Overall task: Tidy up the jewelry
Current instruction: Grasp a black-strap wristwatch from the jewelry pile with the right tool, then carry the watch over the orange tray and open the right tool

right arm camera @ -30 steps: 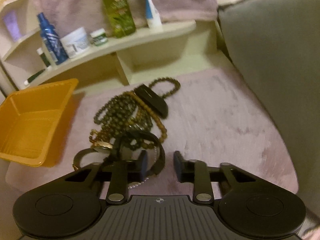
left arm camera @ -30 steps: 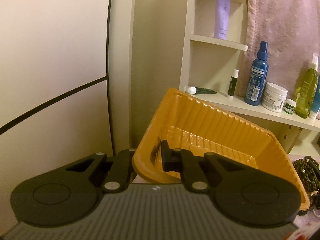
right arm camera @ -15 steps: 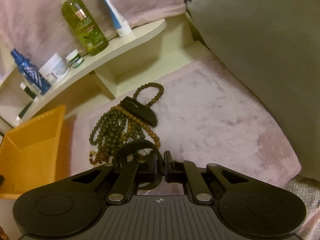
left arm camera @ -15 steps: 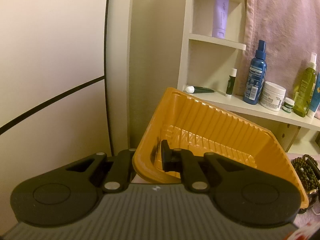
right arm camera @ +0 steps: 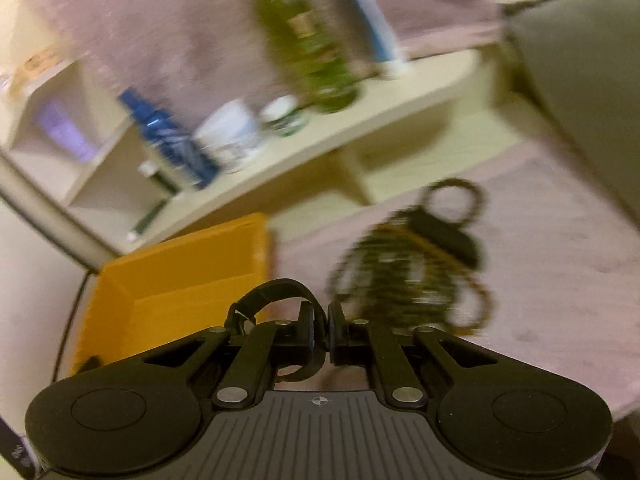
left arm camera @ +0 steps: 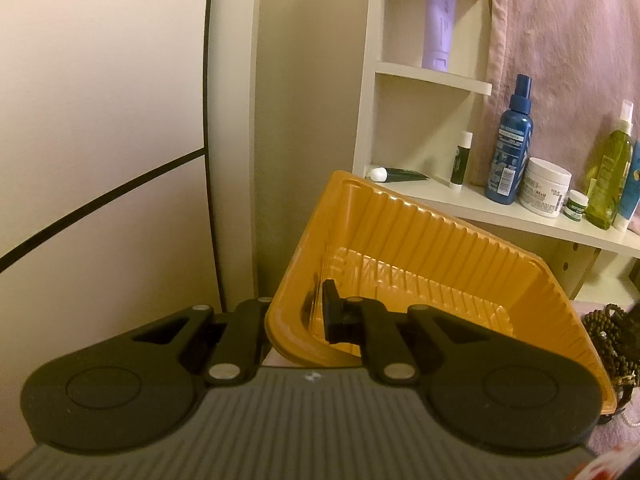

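1. The left gripper [left arm camera: 298, 314] is clamped on the near wall of the orange tray [left arm camera: 432, 264], one finger outside the rim and one inside, holding it tilted up with its open side facing the camera.
2. The right gripper [right arm camera: 320, 328] is pinched tight on a black band [right arm camera: 276, 294], a looped strap of some kind, which sticks up and curls to the left of the fingers; it hangs clear of the pink mat [right arm camera: 560, 272], just in front of the tray.
3. To my eye the band is light and springy, holding its loop shape, so a pinch across the strap is enough. It may swing, though.
4. The tray looks like thin ribbed plastic, light and a bit bendy; gripping the rim wall near a corner seems the sensible hold.
5. The bead pile [right arm camera: 404, 276] sits on the mat beside the tray. The strands are floppy and tangled, likely to drag each other along if one is lifted.
6. Count: one tray, one band in the grip, one dark flat piece [right arm camera: 448, 236] on top of the pile. The strands I cannot count; the right view is too blurred.
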Motion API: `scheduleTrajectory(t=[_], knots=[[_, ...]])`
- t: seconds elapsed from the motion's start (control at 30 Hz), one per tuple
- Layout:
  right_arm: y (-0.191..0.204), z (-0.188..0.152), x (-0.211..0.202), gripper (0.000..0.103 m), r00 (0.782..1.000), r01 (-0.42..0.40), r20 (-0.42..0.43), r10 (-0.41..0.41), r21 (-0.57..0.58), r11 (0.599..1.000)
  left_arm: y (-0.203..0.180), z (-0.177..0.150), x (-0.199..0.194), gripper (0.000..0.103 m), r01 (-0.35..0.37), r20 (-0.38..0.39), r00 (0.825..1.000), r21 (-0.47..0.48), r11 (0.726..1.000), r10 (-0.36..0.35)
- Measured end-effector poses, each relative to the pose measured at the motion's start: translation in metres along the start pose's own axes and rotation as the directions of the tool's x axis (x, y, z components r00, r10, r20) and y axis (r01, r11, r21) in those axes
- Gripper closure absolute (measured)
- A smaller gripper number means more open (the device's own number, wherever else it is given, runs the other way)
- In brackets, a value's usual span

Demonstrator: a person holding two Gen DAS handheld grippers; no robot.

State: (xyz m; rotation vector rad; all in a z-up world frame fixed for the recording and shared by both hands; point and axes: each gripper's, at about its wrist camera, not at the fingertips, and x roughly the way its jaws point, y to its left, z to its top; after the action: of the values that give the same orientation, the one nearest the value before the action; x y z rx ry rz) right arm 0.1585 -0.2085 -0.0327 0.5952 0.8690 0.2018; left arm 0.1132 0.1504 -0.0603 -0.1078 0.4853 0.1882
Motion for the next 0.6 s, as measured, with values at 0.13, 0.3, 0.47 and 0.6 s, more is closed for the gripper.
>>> scheduleTrajectory(t=[0.13, 0.3, 0.47, 0.6], knots=[[0.027, -0.004, 0.028, 0.096, 0.997, -0.04, -0.061, 0.038, -0.033, 0.999, -0.001, 0.001, 0.002, 0.093, -0.002, -0.008, 1.0, 0.003, 1.0, 0.002], [0.049, -0.013, 0.062, 0.096, 0.993, -0.021, -0.122, 0.01, -0.09, 0.996, -0.001, 0.002, 0.002, 0.093, 0.0, -0.012, 1.0, 0.01, 1.0, 0.0], [0.059, -0.023, 0.086, 0.095, 0.988, 0.015, -0.148, -0.04, -0.162, 0.987, -0.001, 0.002, 0.003, 0.094, 0.0, -0.022, 1.0, 0.008, 1.0, 0.0], [0.068, -0.026, 0.098, 0.094, 0.987, 0.042, -0.138, -0.076, -0.232, 0.972, -0.001, 0.003, 0.003, 0.094, -0.003, -0.028, 1.0, 0.011, 1.0, 0.003]])
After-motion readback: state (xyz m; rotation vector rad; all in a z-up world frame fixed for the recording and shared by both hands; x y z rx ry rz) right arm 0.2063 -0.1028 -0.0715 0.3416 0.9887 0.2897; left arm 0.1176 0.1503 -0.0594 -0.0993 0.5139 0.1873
